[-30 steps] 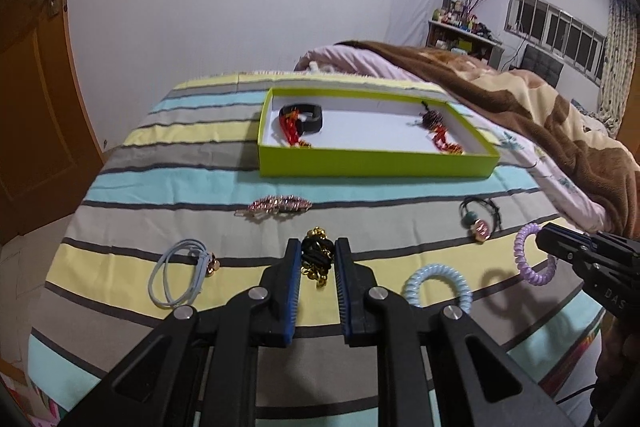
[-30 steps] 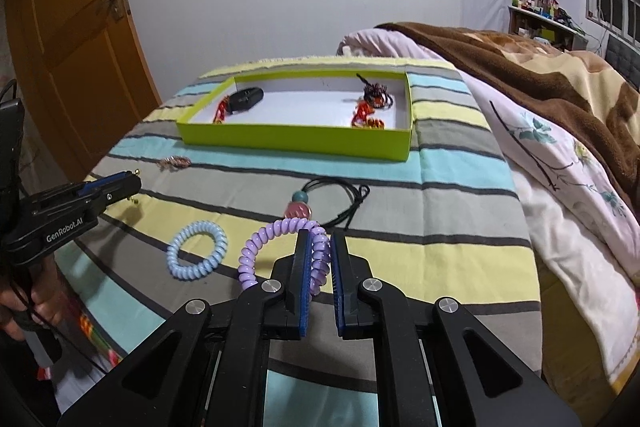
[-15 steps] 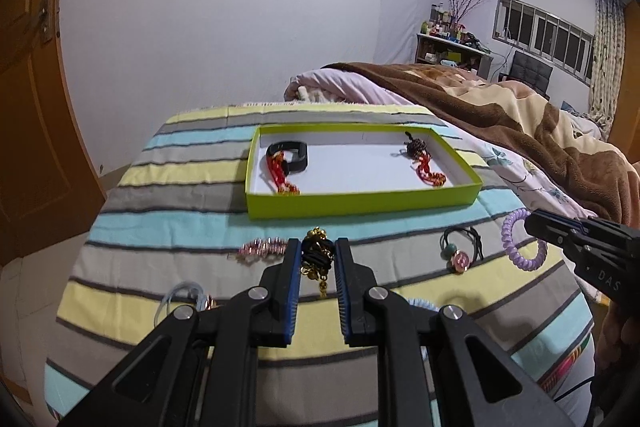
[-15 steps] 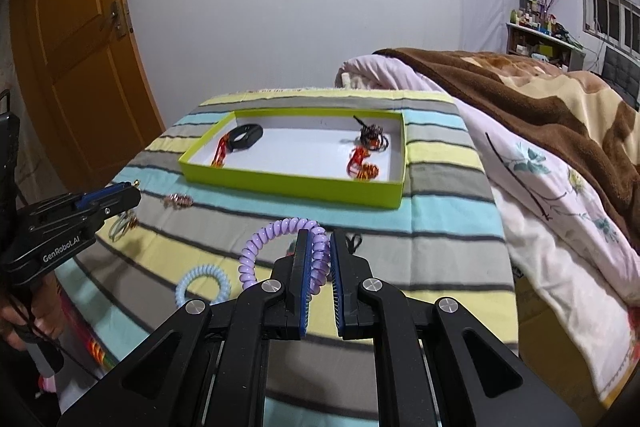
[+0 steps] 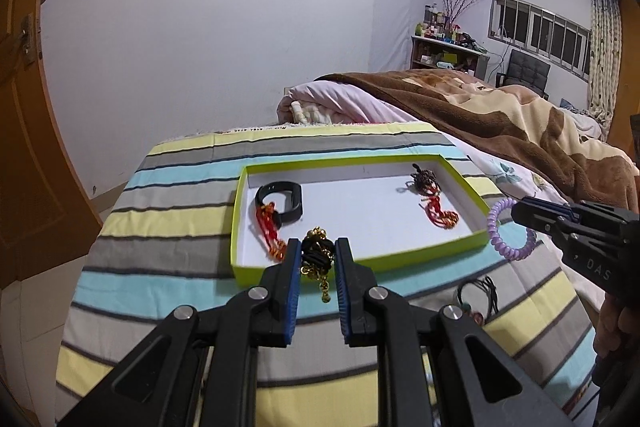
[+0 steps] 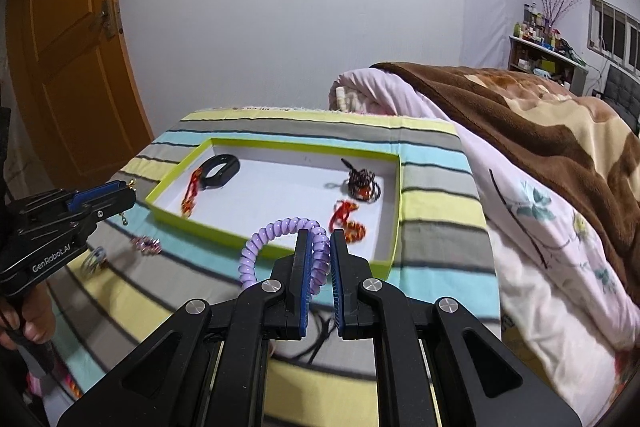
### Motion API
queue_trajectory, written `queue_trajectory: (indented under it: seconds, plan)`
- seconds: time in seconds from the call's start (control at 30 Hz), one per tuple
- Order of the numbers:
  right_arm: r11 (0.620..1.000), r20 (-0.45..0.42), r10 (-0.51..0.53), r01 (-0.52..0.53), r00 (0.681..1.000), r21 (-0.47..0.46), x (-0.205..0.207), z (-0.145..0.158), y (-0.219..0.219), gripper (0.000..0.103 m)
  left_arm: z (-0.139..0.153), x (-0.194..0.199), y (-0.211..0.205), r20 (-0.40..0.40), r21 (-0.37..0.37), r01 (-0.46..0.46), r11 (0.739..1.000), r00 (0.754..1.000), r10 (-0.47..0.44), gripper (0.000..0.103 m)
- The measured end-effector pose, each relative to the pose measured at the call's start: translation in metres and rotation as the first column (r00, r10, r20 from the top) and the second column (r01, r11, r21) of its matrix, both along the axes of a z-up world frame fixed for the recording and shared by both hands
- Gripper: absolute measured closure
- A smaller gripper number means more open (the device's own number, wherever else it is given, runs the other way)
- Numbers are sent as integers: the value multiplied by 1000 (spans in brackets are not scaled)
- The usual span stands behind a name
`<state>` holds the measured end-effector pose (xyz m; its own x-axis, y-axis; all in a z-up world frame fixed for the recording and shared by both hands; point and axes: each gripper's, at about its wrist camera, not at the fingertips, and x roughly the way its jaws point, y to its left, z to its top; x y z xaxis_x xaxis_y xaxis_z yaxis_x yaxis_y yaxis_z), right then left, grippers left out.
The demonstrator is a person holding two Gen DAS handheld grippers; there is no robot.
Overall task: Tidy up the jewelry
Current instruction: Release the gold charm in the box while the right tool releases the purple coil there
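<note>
Lime-green tray [image 5: 244, 211] on striped bedspread [image 5: 168, 195], holding black band [image 5: 286, 201] and red beaded pieces. Left gripper [image 5: 317, 254], lettered "GenRobot.AI", clamped on black-and-gold charm [image 5: 316, 253] above tray's near rim. Right gripper [image 6: 320, 245], lettered "DAS", clamped on purple coil hair tie [image 6: 276, 233] at tray's near right corner.

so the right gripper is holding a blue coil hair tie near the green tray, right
Not quite: the spiral coil hair tie clamped in the right gripper is purple, not blue, as the right wrist view shows. It is indeed near the shallow green tray.
</note>
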<state>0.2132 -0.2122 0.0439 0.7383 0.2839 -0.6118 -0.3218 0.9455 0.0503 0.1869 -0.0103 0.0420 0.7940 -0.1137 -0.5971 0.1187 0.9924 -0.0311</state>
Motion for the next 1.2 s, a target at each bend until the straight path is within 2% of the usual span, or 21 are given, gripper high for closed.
queue_trajectory:
  seconds: [0.27,0.63,0.97,1.2]
  plan:
    - [1000,-24,-4,3,1000,-26,46,-8,11,94,-3,38,-2,1,0,15,1000,1000,-15,86]
    - [999,-97,-18,13,995,-48,96,-34,23,94,-25,88,-9,-74,3,46,999,996,-46,86]
    - [998,-160,-29,19,987,-58,117,-54,24,94,-52,116,-10,-176,15,30,999,984,-27,86]
    - [998,-182,-25,16,983,-53,122,-58,23,93,-59,120,-13,-204,5,45,999,978,-43,85]
